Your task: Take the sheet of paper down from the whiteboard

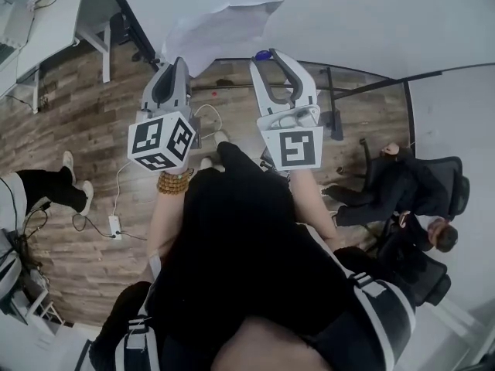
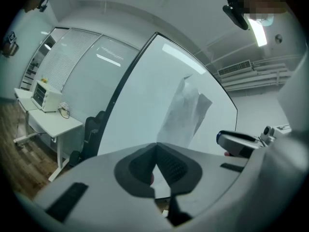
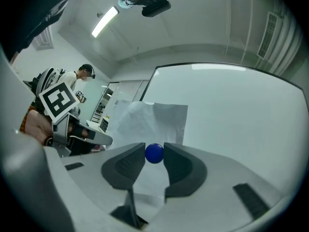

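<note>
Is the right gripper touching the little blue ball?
Touching. The right gripper view shows the blue ball held between both pads of the right gripper, no gap on either side, in front of the sheet of paper.

Head downward; gripper views toward whiteboard (image 3: 231, 110)

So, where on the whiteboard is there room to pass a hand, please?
The whiteboard is bare right of the sheet, out to its edge. It is crowded at the sheet: right tool on the blue magnet, left tool alongside.
</note>
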The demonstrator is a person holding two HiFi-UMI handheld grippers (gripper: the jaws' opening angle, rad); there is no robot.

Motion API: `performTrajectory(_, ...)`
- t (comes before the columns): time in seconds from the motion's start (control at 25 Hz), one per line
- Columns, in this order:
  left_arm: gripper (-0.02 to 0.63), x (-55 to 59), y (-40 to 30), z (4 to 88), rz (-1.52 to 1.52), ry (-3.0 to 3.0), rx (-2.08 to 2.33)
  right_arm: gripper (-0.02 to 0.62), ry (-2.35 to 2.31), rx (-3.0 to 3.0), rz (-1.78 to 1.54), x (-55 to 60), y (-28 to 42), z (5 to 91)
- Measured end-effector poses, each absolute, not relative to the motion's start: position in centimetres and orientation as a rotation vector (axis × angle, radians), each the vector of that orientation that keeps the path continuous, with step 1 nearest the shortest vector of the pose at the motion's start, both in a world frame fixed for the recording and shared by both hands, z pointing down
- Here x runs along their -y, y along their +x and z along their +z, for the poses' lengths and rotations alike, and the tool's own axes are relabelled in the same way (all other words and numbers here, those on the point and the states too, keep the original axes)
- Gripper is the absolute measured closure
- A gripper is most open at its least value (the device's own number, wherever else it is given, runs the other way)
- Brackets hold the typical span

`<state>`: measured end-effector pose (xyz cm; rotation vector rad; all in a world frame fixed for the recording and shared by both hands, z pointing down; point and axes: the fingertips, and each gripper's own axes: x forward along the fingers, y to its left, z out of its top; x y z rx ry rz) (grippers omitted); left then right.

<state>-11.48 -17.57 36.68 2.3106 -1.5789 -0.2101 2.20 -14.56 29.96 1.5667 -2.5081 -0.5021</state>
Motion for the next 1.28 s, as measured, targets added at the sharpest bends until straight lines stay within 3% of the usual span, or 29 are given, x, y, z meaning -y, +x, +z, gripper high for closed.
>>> performTrajectory(1.28, 0.595, 11.4, -13.9, 38.9, -0.130, 2.332, 1.683, 0.477, 1.674, 2.536, -0.164, 8.8, -2.5, 36.1)
